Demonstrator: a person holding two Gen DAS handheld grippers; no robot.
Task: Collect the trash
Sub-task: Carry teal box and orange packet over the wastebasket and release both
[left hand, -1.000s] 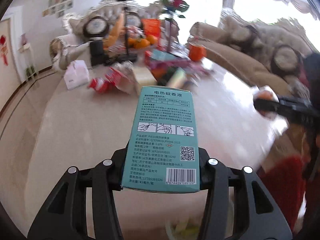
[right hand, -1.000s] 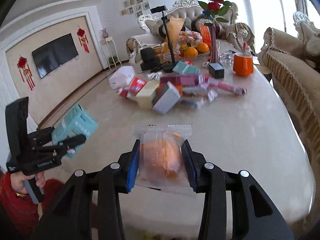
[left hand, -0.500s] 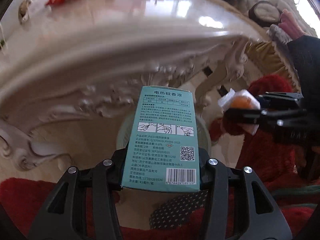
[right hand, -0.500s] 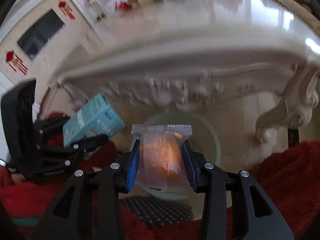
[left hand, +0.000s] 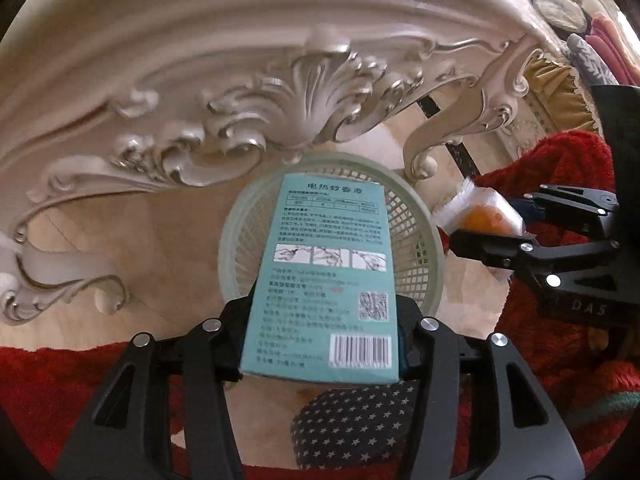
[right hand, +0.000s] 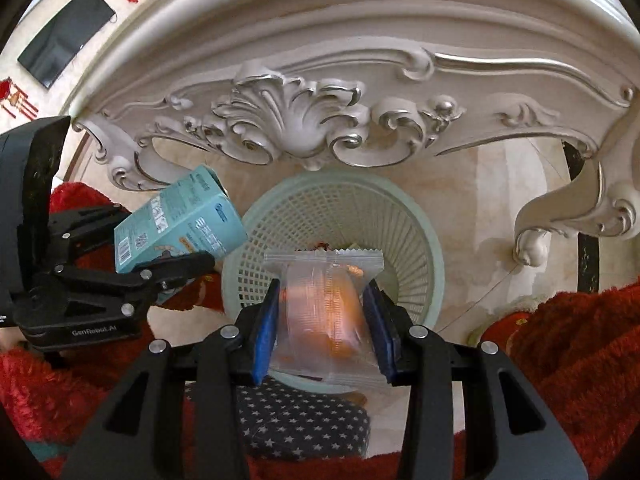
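Teal box (left hand: 326, 280) with black barcode, pale green lattice basket (right hand: 424, 240), clear orange-filled packet (right hand: 326, 316), star-dotted navy cloth (left hand: 352, 420)

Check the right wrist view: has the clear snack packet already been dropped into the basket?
No: the clear snack packet sits clamped in the right gripper, above the basket.

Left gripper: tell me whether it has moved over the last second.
Yes. The left gripper, shut on the teal box, has swung down from above the tabletop to below the carved table edge, over the mesh basket.
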